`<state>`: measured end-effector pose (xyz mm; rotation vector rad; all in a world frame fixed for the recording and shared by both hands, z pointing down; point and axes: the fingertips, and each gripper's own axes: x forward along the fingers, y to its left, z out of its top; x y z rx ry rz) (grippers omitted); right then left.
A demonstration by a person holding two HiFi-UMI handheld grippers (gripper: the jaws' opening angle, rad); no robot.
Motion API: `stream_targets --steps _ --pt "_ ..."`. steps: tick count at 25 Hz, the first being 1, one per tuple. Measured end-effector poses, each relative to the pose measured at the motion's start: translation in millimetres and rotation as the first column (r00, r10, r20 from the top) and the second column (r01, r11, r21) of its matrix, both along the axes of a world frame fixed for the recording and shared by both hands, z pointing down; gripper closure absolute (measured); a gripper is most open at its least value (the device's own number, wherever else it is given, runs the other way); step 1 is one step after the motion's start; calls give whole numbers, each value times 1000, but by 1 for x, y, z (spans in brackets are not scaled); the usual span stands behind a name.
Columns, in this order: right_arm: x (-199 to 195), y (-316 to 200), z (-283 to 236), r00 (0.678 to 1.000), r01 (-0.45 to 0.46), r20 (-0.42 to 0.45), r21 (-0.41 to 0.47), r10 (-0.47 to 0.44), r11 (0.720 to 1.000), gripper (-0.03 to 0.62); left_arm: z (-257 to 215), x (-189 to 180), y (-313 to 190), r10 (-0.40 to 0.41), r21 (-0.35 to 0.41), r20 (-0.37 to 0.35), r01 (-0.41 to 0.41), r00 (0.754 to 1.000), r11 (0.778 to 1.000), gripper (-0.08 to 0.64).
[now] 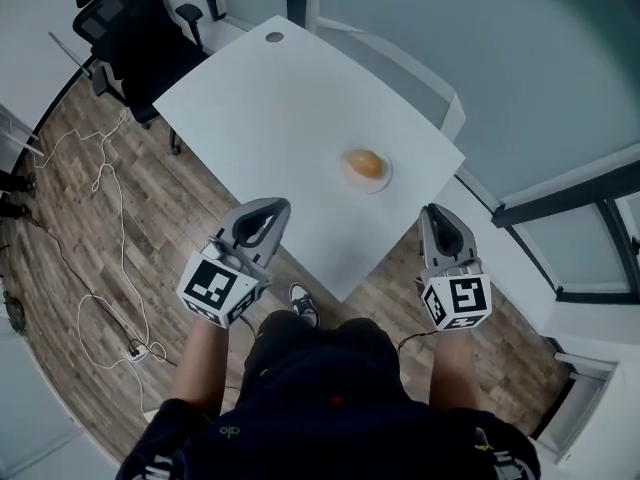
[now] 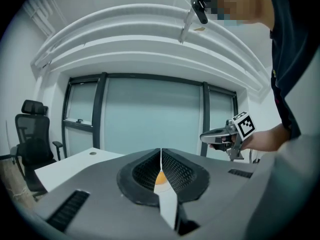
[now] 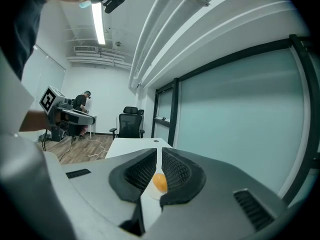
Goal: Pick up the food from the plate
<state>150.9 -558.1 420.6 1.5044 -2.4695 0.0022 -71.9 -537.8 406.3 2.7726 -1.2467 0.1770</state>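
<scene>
While nothing is held, left gripper (image 1: 279, 208): jaws pressed together, empty
right gripper (image 1: 432, 211): jaws pressed together too, empty
food (image 1: 365, 162): orange blob, sat on plate (image 1: 385, 180), well ahead of both jaw tips, untouched

Smooth matt table (image 1: 290, 118), wood-plank floor (image 1: 90, 268)

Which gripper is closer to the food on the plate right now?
Right, slightly. The right gripper is below-right of the food in the head view; the left gripper is below-left, a little farther.
</scene>
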Motion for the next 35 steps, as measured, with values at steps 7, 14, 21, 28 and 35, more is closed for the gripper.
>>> stream_targets --steps 7,14,21,28,35 --pt "-26 -54 51 995 54 -76 -105 -62 993 533 29 -29 -29 -47 -67 -3 47 999 997 534" --pt "-49 -122 128 952 208 -176 -234 -252 950 292 66 -18 -39 -101 -169 -11 98 995 981 534" --pt "-67 -173 204 897 292 -238 -314 -372 903 229 105 -5 -37 -188 -286 0 180 982 941 534" --pt "-75 -198 267 844 330 -297 -371 -447 868 215 124 10 -33 -253 -330 21 246 967 911 534" --pt "-70 -201 262 852 288 -351 -308 -390 907 245 115 14 -23 -284 -324 29 278 958 904 534"
